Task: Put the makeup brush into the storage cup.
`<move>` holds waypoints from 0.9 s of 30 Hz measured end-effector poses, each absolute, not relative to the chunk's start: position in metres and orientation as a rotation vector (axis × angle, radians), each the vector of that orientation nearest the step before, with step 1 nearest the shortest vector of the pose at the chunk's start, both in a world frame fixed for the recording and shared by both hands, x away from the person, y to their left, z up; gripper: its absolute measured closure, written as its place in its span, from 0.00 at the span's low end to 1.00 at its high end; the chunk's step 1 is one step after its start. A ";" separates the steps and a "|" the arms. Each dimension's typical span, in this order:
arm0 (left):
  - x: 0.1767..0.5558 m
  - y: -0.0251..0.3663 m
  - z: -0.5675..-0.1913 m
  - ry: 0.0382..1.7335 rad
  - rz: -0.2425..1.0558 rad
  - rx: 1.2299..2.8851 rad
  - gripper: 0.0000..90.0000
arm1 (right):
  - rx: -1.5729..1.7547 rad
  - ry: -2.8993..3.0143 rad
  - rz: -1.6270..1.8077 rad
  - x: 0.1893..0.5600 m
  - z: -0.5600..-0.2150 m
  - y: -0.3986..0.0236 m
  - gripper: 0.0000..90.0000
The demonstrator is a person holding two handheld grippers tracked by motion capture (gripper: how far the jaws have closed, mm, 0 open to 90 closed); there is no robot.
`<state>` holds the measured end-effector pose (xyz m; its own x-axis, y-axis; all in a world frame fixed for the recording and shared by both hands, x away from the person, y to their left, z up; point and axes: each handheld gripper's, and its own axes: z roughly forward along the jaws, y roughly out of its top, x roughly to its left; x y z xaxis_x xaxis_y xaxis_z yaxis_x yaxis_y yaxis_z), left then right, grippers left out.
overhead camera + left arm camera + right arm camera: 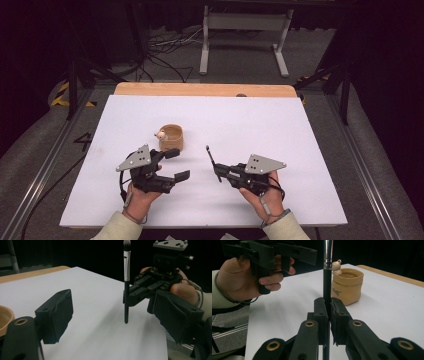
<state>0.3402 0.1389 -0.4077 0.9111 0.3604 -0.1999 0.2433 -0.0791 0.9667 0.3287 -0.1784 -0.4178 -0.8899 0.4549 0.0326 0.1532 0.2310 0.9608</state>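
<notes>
The right gripper (218, 172) was clamped tight on the black handle of a makeup brush (126, 282), holding it above the white table (300, 150). The left gripper (176, 164) stood open and empty, just beside a tan sack-shaped pot (171, 137) with a small bear figure (336, 267) on its rim.

A white sheet (280, 150) covers most of the bench (200, 89), whose bare wooden strip shows along the far edge. Beyond it, on the grey floor (240, 62), stands a white metal frame (245, 30) with 2 legs, and loose black cables (165, 50) lie tangled to its left. Yellow-and-black tape (62, 95) marks the floor at the far left. A metal rail (45, 165) runs along the left side of the bench.
</notes>
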 end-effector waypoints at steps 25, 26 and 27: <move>0.344 0.087 -0.402 0.421 0.057 1.690 0.51 | 0.540 2.259 1.721 0.327 -0.423 -0.169 0.93; 0.343 0.086 -0.402 0.423 0.059 1.694 0.53 | 0.537 2.259 1.724 0.327 -0.423 -0.169 0.93; 0.343 0.085 -0.402 0.427 0.061 1.700 0.54 | 0.535 2.258 1.724 0.326 -0.423 -0.169 0.93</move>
